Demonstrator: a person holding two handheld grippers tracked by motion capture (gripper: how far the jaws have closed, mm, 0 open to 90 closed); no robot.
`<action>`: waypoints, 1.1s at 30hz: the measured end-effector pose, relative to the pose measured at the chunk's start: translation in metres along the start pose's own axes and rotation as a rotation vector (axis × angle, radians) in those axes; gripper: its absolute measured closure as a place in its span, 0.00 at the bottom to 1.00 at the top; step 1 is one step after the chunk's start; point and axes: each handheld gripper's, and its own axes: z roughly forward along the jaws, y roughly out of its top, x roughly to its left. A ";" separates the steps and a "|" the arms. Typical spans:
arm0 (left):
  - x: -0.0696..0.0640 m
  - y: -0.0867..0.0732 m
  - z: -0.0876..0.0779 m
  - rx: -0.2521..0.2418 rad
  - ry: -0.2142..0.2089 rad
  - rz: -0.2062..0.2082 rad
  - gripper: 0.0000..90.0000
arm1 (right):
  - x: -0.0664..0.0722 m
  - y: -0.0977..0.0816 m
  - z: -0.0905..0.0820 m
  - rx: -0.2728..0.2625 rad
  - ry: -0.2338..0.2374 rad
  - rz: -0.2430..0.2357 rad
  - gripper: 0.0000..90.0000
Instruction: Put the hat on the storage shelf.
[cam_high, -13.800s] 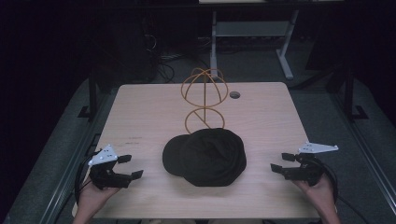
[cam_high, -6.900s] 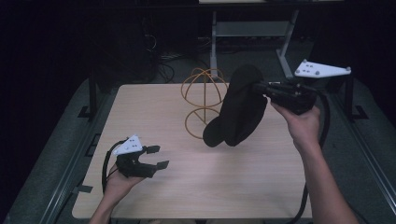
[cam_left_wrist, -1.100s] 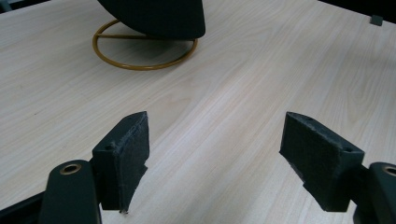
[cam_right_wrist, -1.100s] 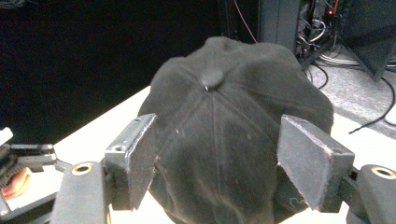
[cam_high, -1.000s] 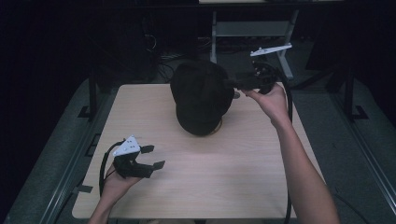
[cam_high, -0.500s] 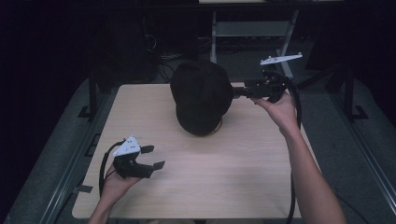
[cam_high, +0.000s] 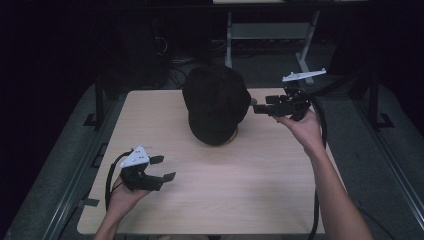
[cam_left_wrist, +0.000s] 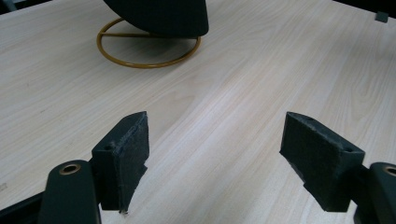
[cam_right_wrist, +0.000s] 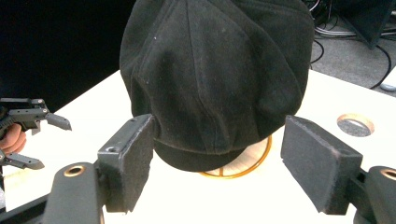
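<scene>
Black cap (cam_high: 216, 104) covers gold stand (cam_left_wrist: 148, 47); table hole (cam_right_wrist: 355, 124) behind.

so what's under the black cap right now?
The black cap sits over a gold wire stand; its ring base shows on the table below the cap's edge. The cap covers the stand's upper frame.

On my worktop (cam_high: 260, 180): one black cap (cam_high: 216, 102), one gold wire stand (cam_left_wrist: 148, 49) beneath it, and one round cable port (cam_right_wrist: 355, 125). I hold two tools, a left hand-held gripper (cam_high: 161, 168) and a right hand-held gripper (cam_high: 261, 106).
</scene>
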 end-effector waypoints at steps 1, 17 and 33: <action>0.000 0.000 0.000 0.000 0.000 0.000 0.26 | 0.000 -0.001 -0.001 -0.004 -0.001 0.005 0.28; 0.001 0.000 -0.001 0.003 0.011 0.000 0.25 | -0.004 -0.027 -0.006 0.015 0.004 0.022 0.27; 0.001 -0.001 0.000 0.009 0.016 -0.006 0.24 | -0.012 -0.061 -0.016 0.017 0.005 0.061 0.27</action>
